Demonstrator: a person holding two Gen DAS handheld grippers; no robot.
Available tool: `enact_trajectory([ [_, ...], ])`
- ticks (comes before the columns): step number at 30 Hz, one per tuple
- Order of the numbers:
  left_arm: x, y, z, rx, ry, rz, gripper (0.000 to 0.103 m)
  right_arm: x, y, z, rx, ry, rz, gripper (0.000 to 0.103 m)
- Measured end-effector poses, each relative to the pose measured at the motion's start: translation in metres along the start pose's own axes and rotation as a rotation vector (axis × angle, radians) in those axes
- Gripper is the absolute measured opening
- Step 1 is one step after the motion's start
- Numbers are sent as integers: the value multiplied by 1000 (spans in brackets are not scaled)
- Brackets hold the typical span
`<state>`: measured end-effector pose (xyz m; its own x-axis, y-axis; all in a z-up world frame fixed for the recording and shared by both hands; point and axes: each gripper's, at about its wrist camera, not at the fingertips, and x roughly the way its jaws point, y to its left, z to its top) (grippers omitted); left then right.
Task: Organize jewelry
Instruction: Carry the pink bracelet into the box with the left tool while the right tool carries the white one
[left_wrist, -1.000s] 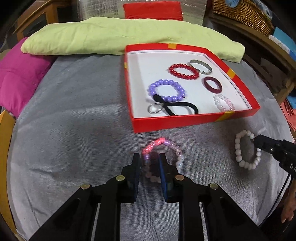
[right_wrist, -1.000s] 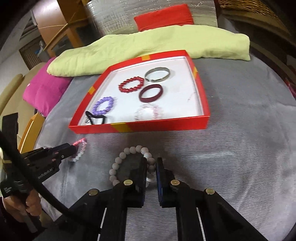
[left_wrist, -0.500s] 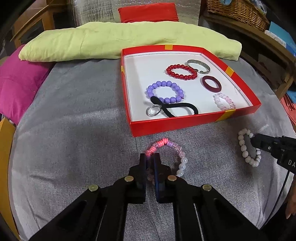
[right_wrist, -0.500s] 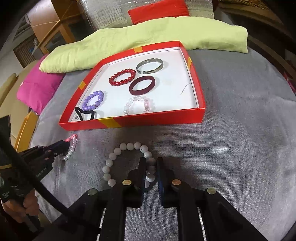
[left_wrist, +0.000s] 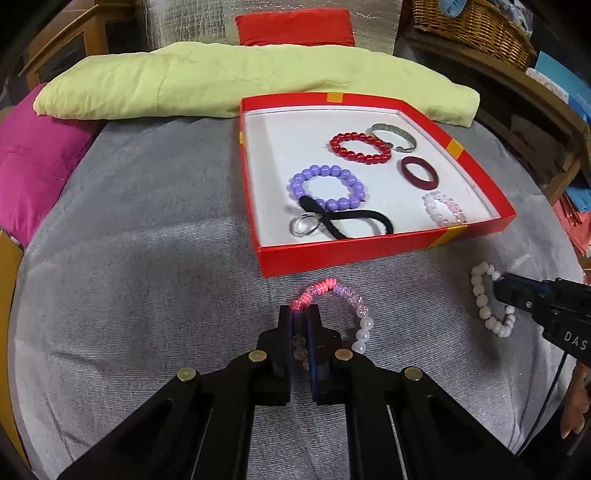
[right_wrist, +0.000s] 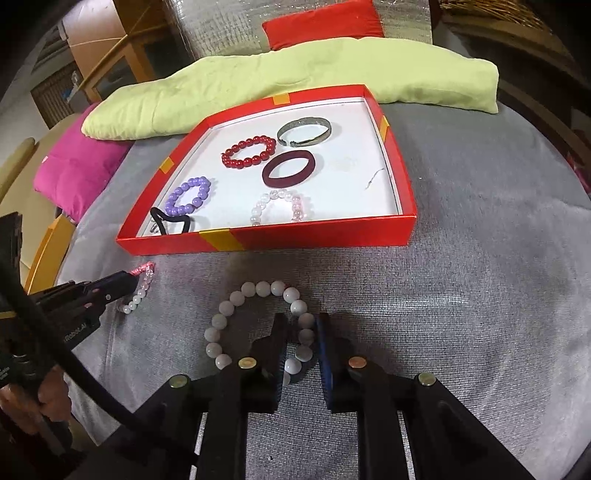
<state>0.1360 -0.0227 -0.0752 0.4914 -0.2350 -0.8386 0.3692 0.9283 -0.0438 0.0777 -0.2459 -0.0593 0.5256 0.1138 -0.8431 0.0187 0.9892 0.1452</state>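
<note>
A bracelet of pink and clear beads (left_wrist: 347, 295) lies on the grey cloth just in front of the red box (left_wrist: 332, 258). My left gripper (left_wrist: 298, 310) is shut on its left side, with beads pinched between the pads. To the right lies a white bead bracelet (right_wrist: 243, 291). My right gripper (right_wrist: 301, 319) has narrow jaws around its right strand, and beads touch both pads. In the left wrist view the right gripper (left_wrist: 498, 286) sits on the white bracelet (left_wrist: 480, 295). In the right wrist view the left gripper (right_wrist: 138, 275) sits on the pink bracelet (right_wrist: 142, 291).
The box holds a purple bracelet (left_wrist: 327, 188), a red one (left_wrist: 360, 147), a silver bangle (left_wrist: 393, 136), a maroon ring (left_wrist: 419, 173), a pale pink bracelet (left_wrist: 443, 210) and a black hair tie (left_wrist: 354, 221). Behind it are a yellow-green pillow (left_wrist: 221, 81) and a magenta cushion (left_wrist: 33, 155); a wicker basket (left_wrist: 472, 29) stands at the back right.
My left jaws closed from straddling the pink bracelet to pinching it. My right jaws stand slightly wider around the white strand. Neither hand has shifted much.
</note>
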Motion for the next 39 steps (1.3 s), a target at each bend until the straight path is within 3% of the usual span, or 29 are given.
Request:
enact_trajectory([
  [1, 0, -1, 0, 5, -3, 2, 8, -1, 1, 0, -8, -3, -4, 10],
  [6, -11, -6, 1, 21, -40, -14, 8, -14, -1, 3, -9, -52, 48, 10],
  [12, -36, -8, 5, 36, -99, -40, 8, -37, -3, 10, 27, -126, 175, 10],
  [25, -70, 1, 22, -5, -223, -51, 8, -64, -12, 18, 82, -242, 267, 10],
  [30, -81, 3, 32, -28, -303, -54, 8, -74, -13, 21, 104, -295, 283, 10],
  [39, -76, 5, 52, -52, -338, -68, 8, -71, -31, 44, 193, -348, 259, 10],
])
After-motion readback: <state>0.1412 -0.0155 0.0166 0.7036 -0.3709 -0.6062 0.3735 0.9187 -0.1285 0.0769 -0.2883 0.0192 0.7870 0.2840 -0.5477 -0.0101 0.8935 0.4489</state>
